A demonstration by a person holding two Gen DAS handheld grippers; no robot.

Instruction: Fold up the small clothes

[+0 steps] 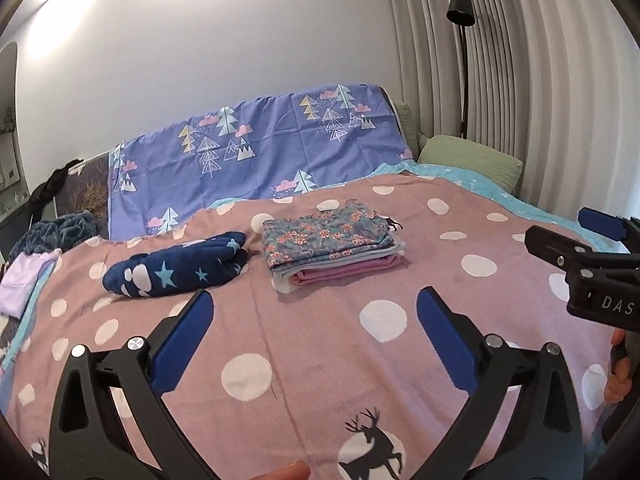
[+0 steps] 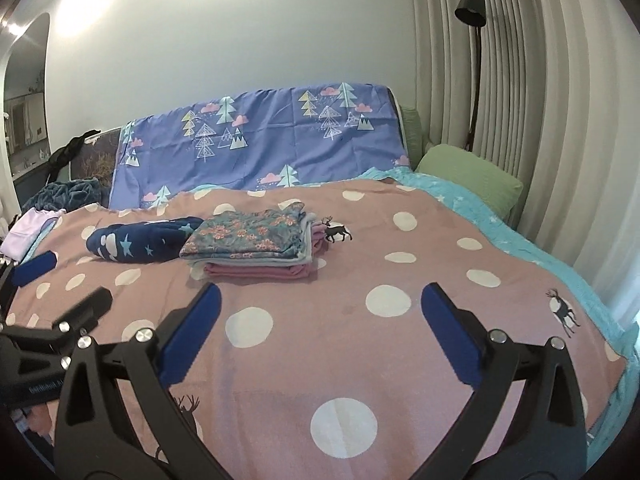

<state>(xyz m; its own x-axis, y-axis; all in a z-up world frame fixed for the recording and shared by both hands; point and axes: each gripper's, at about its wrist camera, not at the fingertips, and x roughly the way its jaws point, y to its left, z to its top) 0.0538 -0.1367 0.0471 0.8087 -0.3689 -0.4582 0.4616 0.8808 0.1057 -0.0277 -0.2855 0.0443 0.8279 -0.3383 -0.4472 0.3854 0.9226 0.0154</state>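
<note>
At the far left edge of the bed (image 1: 304,380) a lilac garment (image 1: 18,284) lies loose and unfolded, with a dark blue fleecy heap (image 1: 60,230) behind it. Next comes a navy star-print piece (image 1: 176,266), rolled rather than flat, and just beside it to the right a neat stack of folded clothes (image 1: 328,248) — floral piece on top, grey and pink layers beneath.

The left hand-held gripper (image 1: 314,336) hangs over the bare dotted cover with its blue pads wide apart and nothing between them. The right hand-held gripper (image 2: 320,328) is the same: spread, empty, well short of the stack.

The fold on the stack looks finished, so the step in hand is probably fetching the next piece. To do it well, reach left for the lilac garment, pinch it at two corners or the shoulders, and drag it onto the open cover in front before folding — not across the stack, which a trailing hem could topple.

No basket, box or drawer shows; the stack rests directly on the bed.
</note>
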